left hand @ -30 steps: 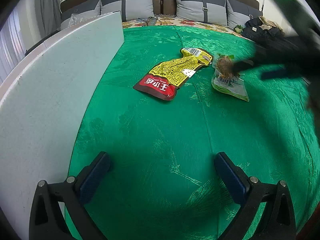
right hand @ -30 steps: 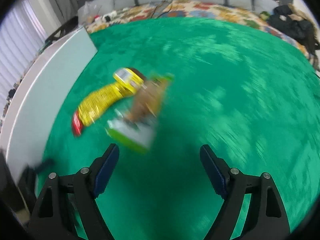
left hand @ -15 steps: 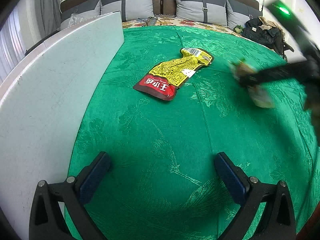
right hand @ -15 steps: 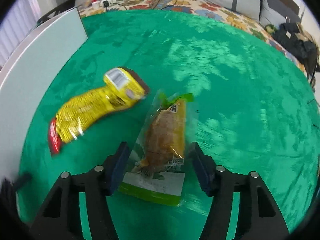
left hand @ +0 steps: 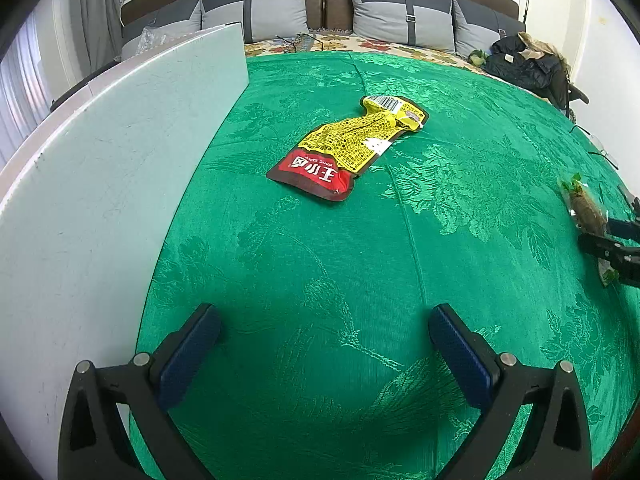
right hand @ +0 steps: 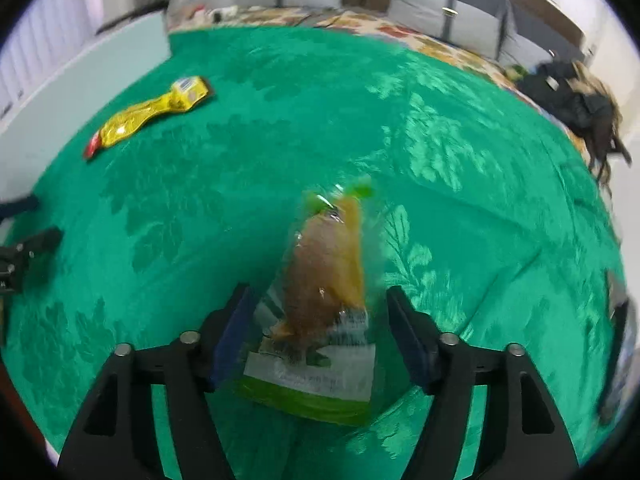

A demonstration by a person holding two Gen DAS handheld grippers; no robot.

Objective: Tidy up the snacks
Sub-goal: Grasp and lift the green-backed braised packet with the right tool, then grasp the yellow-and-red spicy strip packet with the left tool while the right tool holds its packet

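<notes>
Left wrist view: the left gripper point(left hand: 324, 348) hangs over the near part of a green cloth point(left hand: 360, 264), its blue-padded fingers point(left hand: 188, 356) spread wide with nothing between them. A yellow pack point(left hand: 352, 144) with a red end lies flat around the middle of the cloth, well ahead of the gripper, its barcode end pointing toward the far edge. A pale board point(left hand: 100, 184) runs along the left edge of the cloth. At the right edge the right gripper point(left hand: 612, 240) shows only in part, with a clear pack point(left hand: 586, 208) of something brown sticking out from it. Grey pillows point(left hand: 400, 12) line the far side and a dark heap of clothes point(left hand: 524, 64) sits at the far right corner.

Right wrist view: the picture is somewhat blurred. The right gripper point(right hand: 316, 336) has its fingers point(right hand: 408, 336) on either side of the clear pack point(right hand: 324, 300), which has a green lower end and a brown snack inside. The left pad looks pressed to the pack's edge; the right pad stands beside the wrapper and I cannot tell whether it touches, so the grip is uncertain. The pack points away toward the far edge, over the near middle of the cloth point(right hand: 440, 128). The yellow pack point(right hand: 148, 116) lies well apart toward the far left, near the board point(right hand: 80, 80). The left gripper point(right hand: 24, 252) peeks in at the left edge.
</notes>
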